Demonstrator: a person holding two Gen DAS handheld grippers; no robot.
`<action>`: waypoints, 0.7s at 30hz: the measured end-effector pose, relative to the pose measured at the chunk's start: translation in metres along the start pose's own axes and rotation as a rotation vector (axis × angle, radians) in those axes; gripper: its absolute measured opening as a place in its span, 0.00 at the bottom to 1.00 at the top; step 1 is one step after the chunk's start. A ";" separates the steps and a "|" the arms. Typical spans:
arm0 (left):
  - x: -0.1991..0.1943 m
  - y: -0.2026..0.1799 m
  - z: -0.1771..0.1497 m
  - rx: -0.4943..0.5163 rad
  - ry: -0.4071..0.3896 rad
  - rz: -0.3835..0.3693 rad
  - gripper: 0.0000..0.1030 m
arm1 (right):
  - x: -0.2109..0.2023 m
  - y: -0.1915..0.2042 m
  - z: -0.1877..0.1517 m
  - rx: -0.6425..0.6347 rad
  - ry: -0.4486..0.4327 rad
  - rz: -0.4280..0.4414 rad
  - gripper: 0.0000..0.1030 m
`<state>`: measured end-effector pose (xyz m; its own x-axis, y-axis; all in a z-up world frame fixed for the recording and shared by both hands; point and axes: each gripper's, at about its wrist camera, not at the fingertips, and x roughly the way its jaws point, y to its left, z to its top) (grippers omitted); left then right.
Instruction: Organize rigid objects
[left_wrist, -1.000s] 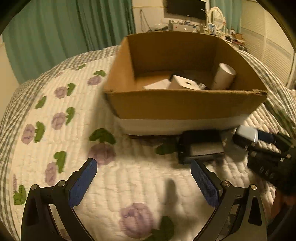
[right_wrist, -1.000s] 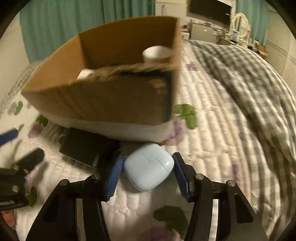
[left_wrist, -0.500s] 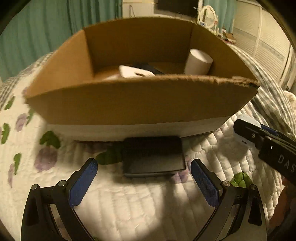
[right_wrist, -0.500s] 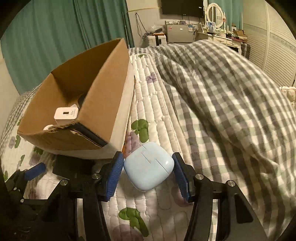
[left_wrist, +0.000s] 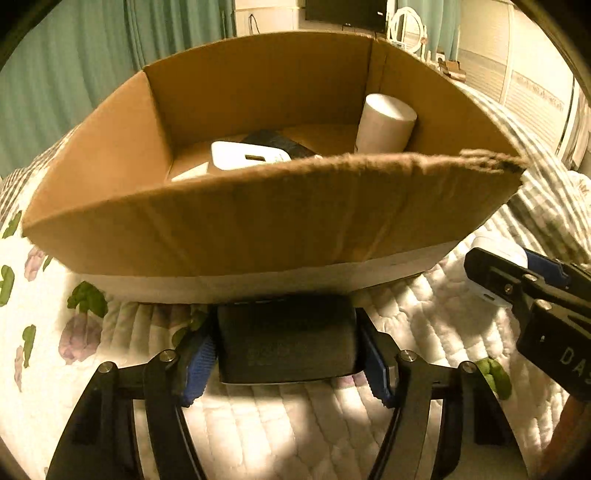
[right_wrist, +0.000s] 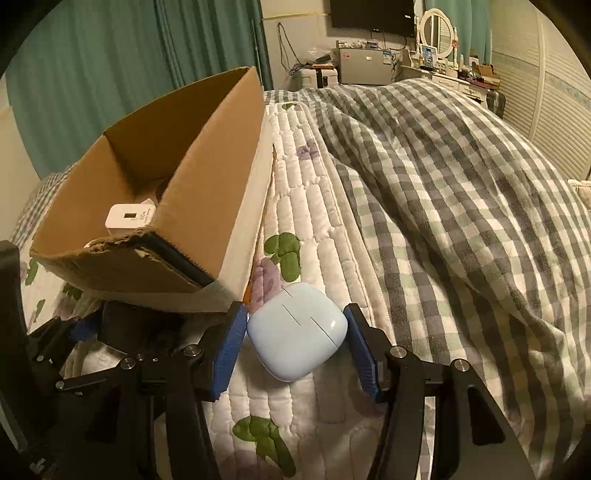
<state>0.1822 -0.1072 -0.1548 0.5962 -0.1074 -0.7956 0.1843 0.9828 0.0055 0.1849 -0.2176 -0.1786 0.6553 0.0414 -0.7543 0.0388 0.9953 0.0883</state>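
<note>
our left gripper (left_wrist: 286, 363) has its jaws clamped on the black case (left_wrist: 286, 338) just before the cardboard box (left_wrist: 258, 236); our right gripper (right_wrist: 295, 349) pinches the pale blue case (right_wrist: 297, 338) on the quilt (right_wrist: 306, 221). only the left view shows the box's white cylinder (left_wrist: 386, 123).

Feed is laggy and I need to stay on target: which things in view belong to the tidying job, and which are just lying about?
Job:
- cardboard box
- black case, in left tool
- light blue case, in right tool
- white charger and white cylinder, both boxed

Lying about:
- checked blanket
- quilt
- curtains
</note>
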 end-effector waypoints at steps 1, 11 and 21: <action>-0.006 0.002 -0.001 -0.010 -0.004 -0.024 0.67 | -0.002 0.002 0.000 -0.007 -0.001 -0.001 0.52; -0.074 0.024 -0.008 -0.043 -0.078 -0.073 0.67 | -0.060 0.030 0.011 -0.121 -0.032 -0.002 0.17; -0.093 0.048 -0.012 -0.069 -0.084 -0.062 0.67 | -0.054 0.033 -0.013 -0.113 0.050 0.079 0.00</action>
<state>0.1263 -0.0487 -0.0873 0.6490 -0.1776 -0.7398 0.1701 0.9816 -0.0864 0.1413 -0.1861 -0.1432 0.6147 0.1216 -0.7793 -0.0987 0.9921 0.0770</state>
